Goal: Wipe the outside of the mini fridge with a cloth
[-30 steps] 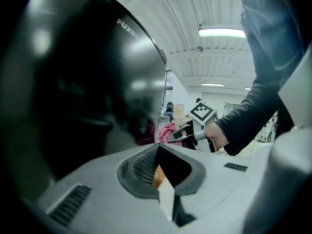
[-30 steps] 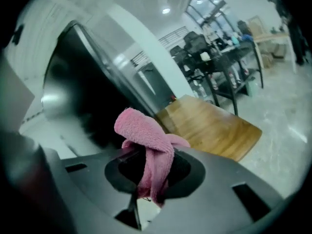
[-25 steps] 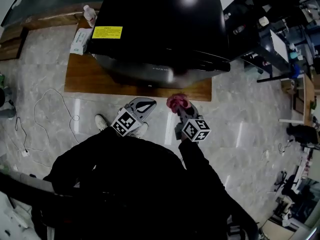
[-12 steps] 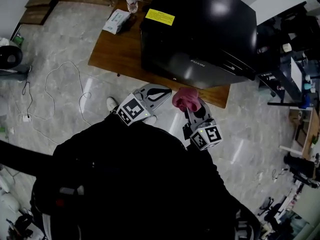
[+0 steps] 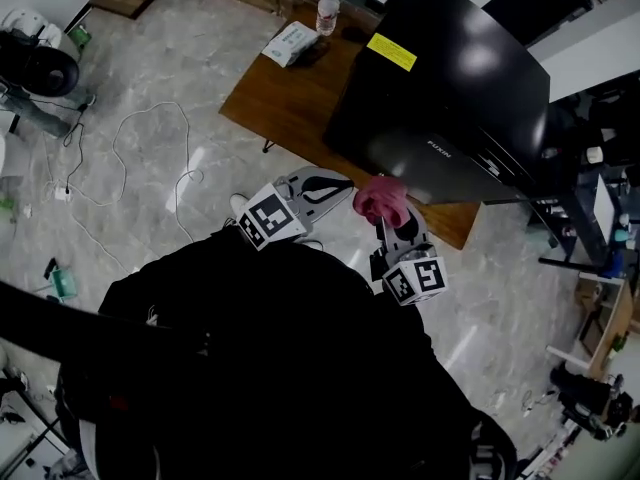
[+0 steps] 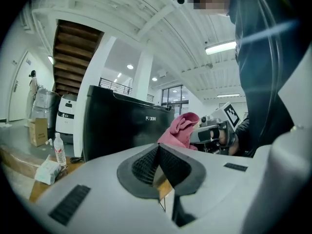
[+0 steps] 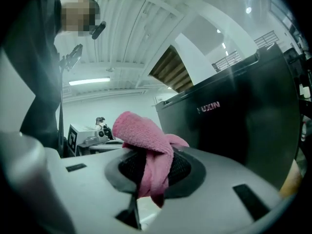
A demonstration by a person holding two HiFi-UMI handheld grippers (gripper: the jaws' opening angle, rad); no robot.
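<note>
Fingers of the right gripper [image 7: 152, 177] are pinched shut on a pink cloth [image 7: 139, 130], whose loose end bunches up above them. The left gripper [image 6: 158, 172] has its fingers closed together on nothing.

The cloth looks soft, light and limp. A grip low on the wad, as here, likely leaves a fat fold free to press flat. The mini fridge [image 5: 450, 78] stands at the right end of the low wooden desk [image 5: 285, 98]. Its glossy black shell looks hard, smooth and probably heavy enough not to shift under a wipe. The cloth is near its front but not touching.

A bottle [image 5: 327, 11] and a packet [image 5: 289, 43] sit by the desk's far edge, left of the fridge.

Since half a second ago the head view has swung, so the fridge sits further right. Both grippers keep their pose, and the cloth stays clamped.
</note>
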